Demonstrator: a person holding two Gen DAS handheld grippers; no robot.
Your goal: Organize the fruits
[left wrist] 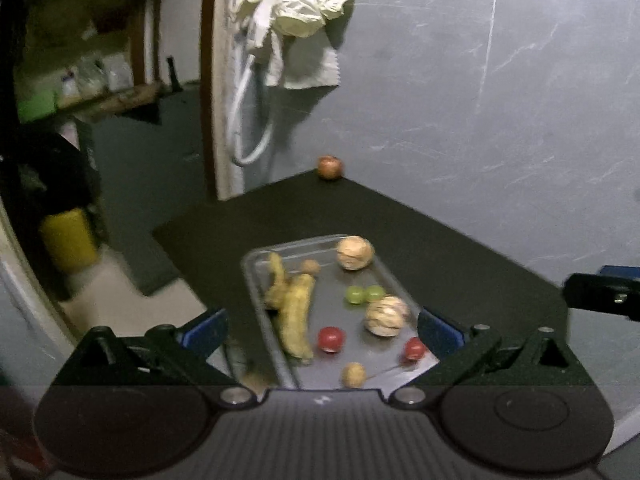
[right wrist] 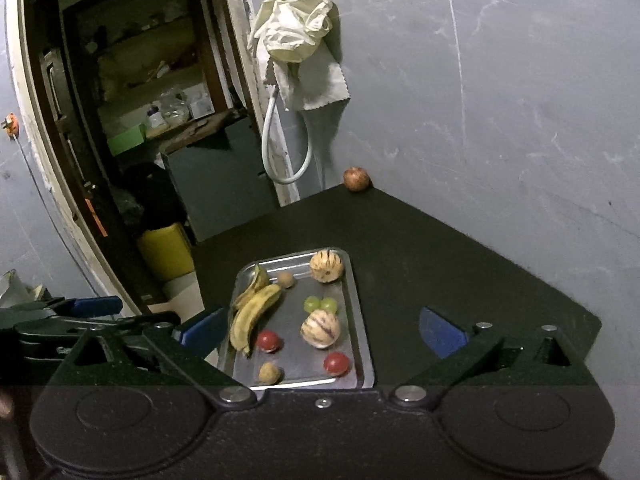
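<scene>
Both tongs stand spread wide with nothing between their blue pads. The left gripper [left wrist: 322, 330] hangs above the near end of the metal tray [right wrist: 362, 344]; the right gripper [right wrist: 322, 330] hangs over the tray's near right corner, and its tip shows in the left view at about 3 o'clock.

On the tray, reading the right view with the tray centre as the dial: the bananas [right wrist: 252, 316] lie along 9 o'clock, two green grapes [right wrist: 320, 304] sit near the centre, a striped melon [right wrist: 320, 330] is just below them and a second striped melon [right wrist: 327, 266] is at 12 o'clock. Red fruits [right wrist: 336, 362] lie at 5 and 7 o'clock, small brown fruits [right wrist: 270, 373] at 7 and 11.

The loose apple [right wrist: 356, 178] sits at the far corner of the black table [right wrist: 440, 248], against the wall [right wrist: 520, 100], well apart from the tray.

Risks, as I judge them: a reach for the apple could nudge it off the table's corner edge, since it is round and free to roll. A pad catching the tray rim could set the grapes and melons rolling
</scene>
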